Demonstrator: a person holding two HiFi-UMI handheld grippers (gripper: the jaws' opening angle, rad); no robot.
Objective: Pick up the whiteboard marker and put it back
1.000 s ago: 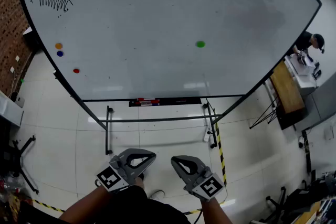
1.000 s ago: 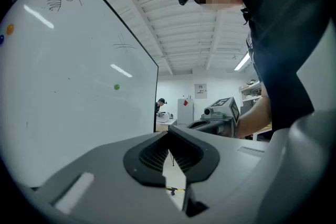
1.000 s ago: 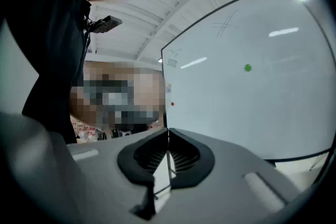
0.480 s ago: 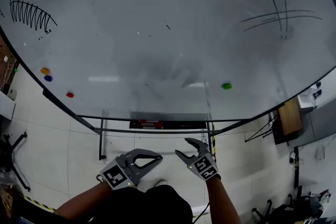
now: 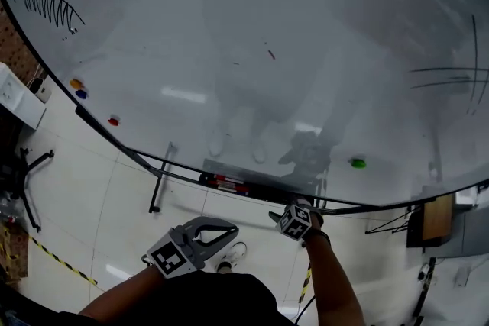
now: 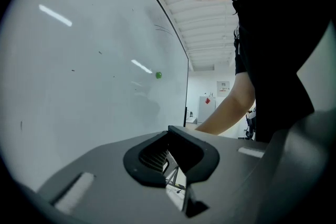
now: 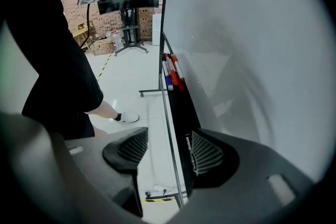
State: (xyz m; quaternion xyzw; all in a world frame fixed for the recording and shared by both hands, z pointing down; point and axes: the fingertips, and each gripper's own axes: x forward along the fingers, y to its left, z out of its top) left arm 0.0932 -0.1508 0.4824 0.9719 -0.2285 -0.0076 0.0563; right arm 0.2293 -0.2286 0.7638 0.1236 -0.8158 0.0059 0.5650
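Nearest the person, the grey left tool [image 5: 229, 230] hangs low over the white tiled floor [image 5: 114, 202], as it did a second ago. Its jaws stay closed tip to tip with nothing between them, which the left gripper view [image 6: 170, 152] confirms.

The right tool [image 5: 284, 211] has changed most. A second ago it sat beside the left one with its jaws together. Now it is stretched forward on a bare arm and tipped downward, just in front of the right end of the long black tray [image 5: 263, 191]. Its jaws are opening and hold nothing. In the right gripper view [image 7: 168, 152] only the tray's edge [image 7: 181, 107] and the floor show between the ribbed pads.

The red, blue and white whiteboard markers [image 5: 228, 183] lie untouched in a bunch at the tray's left end, well apart from the right tool and farther along the tray [image 7: 170, 73].

The large white whiteboard [image 5: 229, 50] behind now fills far more of the head view. Its round green magnet [image 5: 357, 163] has slid from the middle to the lower right.
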